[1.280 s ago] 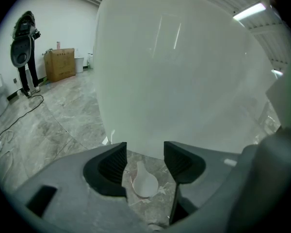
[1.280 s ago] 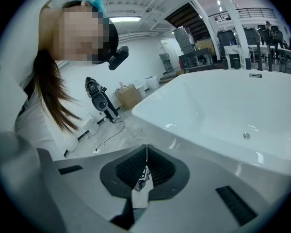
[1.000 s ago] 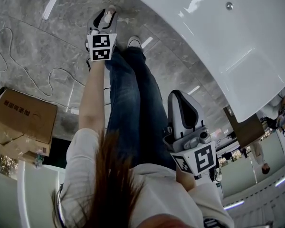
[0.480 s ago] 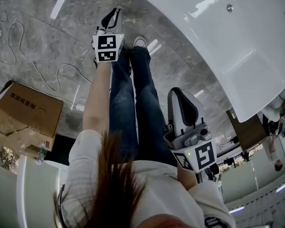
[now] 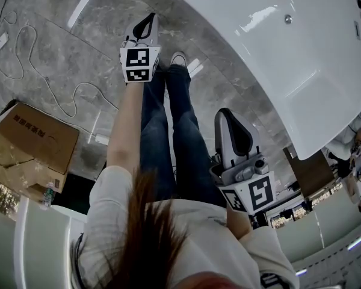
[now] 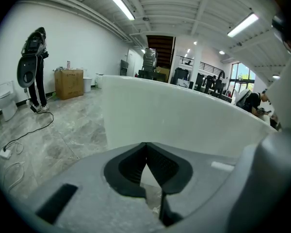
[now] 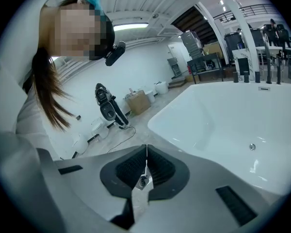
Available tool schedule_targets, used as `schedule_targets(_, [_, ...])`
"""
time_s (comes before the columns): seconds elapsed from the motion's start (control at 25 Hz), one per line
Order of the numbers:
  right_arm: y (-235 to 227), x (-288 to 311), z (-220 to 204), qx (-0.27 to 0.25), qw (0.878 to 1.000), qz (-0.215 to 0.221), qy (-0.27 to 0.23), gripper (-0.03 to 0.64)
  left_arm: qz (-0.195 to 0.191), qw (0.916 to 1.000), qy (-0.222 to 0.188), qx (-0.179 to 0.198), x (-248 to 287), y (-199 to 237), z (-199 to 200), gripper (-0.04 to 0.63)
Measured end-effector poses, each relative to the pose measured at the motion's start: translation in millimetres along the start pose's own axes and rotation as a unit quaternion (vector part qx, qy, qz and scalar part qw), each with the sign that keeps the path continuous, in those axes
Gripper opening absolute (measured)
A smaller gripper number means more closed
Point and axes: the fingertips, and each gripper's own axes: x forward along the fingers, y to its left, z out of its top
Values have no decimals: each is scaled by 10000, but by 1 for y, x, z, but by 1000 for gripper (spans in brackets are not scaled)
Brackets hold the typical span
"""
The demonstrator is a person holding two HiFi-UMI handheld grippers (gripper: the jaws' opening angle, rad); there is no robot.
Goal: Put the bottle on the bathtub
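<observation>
No bottle shows in any view. The white bathtub [image 5: 277, 53] fills the head view's upper right; its outer wall [image 6: 184, 120] faces the left gripper view, and its basin [image 7: 233, 120] lies open in the right gripper view. My left gripper [image 5: 149, 18] is held out over the grey floor beside the tub. Its jaws have just been closing and now meet, with nothing between them [image 6: 146, 145]. My right gripper [image 5: 230, 113] hangs nearer my body, next to the tub's rim. It is shut and empty [image 7: 146, 148].
My legs [image 5: 168, 131] stand on the marble floor between the grippers. A cardboard box [image 5: 30, 146] lies at the left, with a white cable [image 5: 54, 95] and a power strip [image 5: 1, 39] beyond it. Another person [image 6: 34, 72] stands far off by a box [image 6: 69, 83].
The left gripper's jaws went from apart to shut, and it rose toward the top of the head view. The right gripper lifted a little.
</observation>
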Motion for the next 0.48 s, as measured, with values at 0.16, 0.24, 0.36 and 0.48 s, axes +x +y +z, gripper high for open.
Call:
schedule_targets(0.16, [5, -4, 5, -89, 10000, 42, -16, 14, 135, 9996, -220, -117, -18, 5, 22, 14])
schedule_targets(0.24, [9, -7, 9, -143, 9999, 45, -39, 14, 190, 9991, -351, -137, -29, 7, 36, 14])
schedule_targets(0.36, [15, -10, 16, -189, 9998, 62, -85, 14, 227, 9978, -596, -201, -47, 12, 59, 14])
schedule_targets(0.48, [22, -14, 25, -212, 9996, 118, -174, 14, 247, 9958, -838, -259, -67, 14, 85, 14])
